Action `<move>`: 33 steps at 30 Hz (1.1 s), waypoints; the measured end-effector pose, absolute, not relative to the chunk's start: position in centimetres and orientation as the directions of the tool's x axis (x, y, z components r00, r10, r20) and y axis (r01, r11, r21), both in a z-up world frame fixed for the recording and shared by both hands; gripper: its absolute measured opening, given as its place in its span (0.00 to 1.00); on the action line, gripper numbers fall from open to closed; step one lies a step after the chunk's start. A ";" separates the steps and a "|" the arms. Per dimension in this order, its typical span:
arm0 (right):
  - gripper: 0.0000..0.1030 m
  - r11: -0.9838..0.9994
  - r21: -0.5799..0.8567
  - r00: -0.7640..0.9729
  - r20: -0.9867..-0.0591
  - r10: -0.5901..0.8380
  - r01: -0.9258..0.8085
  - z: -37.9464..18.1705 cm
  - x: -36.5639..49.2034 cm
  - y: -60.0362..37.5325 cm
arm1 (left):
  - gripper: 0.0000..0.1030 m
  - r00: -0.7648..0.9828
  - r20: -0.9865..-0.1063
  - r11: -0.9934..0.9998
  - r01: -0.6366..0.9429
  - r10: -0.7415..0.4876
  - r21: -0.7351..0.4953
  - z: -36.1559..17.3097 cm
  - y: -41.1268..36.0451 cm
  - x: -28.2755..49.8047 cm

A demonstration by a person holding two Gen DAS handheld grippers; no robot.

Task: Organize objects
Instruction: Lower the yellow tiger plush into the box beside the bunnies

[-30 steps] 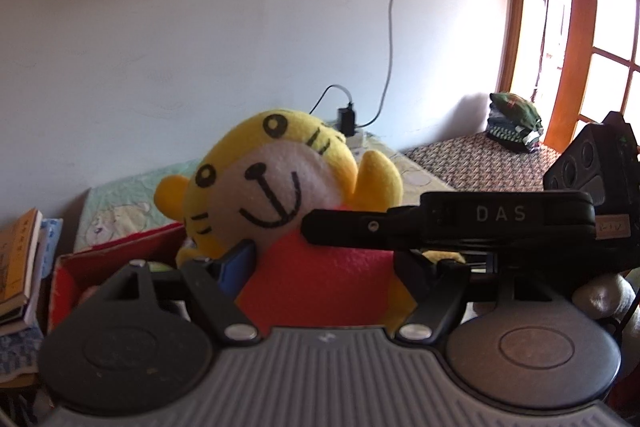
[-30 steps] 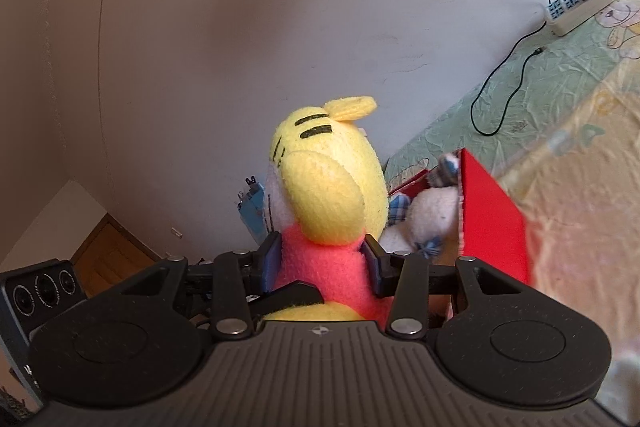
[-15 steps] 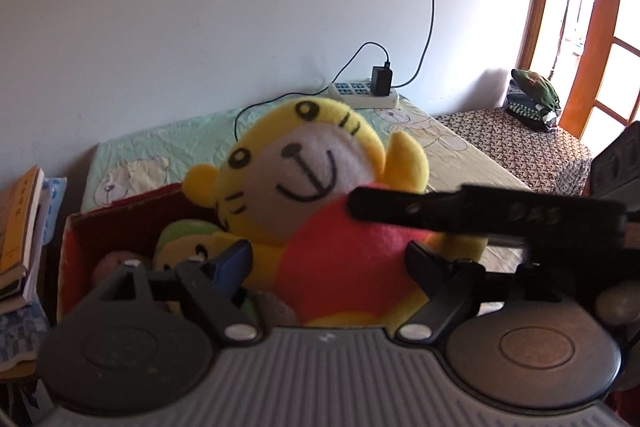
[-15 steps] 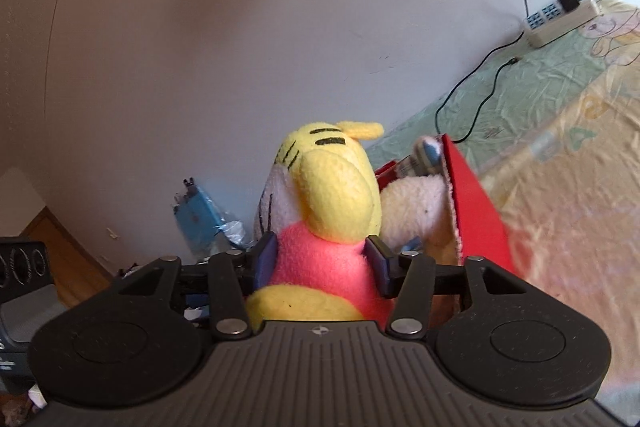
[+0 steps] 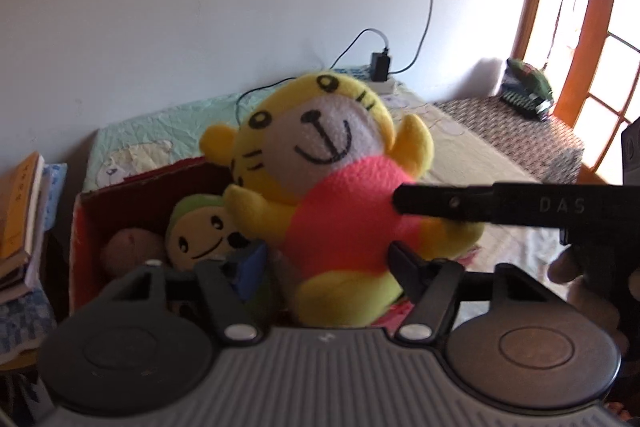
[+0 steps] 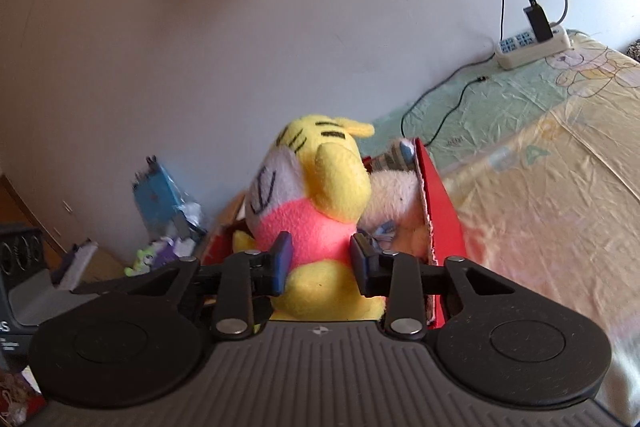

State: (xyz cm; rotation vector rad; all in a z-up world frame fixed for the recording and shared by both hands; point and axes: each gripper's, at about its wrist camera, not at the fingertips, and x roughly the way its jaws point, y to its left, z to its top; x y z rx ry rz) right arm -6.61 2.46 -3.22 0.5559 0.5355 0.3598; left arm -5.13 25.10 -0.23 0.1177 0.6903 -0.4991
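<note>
A: Where is the yellow tiger plush (image 5: 336, 187)?

B: Over the red box (image 5: 86, 223) on the bed (image 6: 540, 155). The right tongs (image 6: 320, 259) are closing on its pink belly; the left tongs (image 5: 324, 267) are closing, straddling its lower body.

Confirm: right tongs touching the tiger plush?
Touching. Right wrist view: both pads of the closing right tongs press into the tiger plush at its pink waist.

Both wrist views close, sharing tiger plush (image 5: 332, 183), seemingly crosswise
</note>
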 end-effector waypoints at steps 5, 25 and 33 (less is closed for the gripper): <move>0.26 0.853 0.481 0.767 -0.462 0.445 -0.204 -3.9 -4.8 5.9 | 0.66 0.650 -0.669 0.894 0.446 -0.361 -0.050 -1.2 25.7 -4.1; 0.34 0.859 0.490 0.791 -0.464 0.399 -0.146 -2.7 -7.8 4.6 | 0.79 0.627 -0.717 0.932 0.353 -0.305 -0.087 0.3 26.8 -4.6; 0.35 0.875 0.445 0.779 -0.475 0.409 -0.189 -2.4 -7.9 4.2 | 0.79 0.624 -0.766 0.979 0.201 -0.156 -0.036 0.5 25.8 -4.9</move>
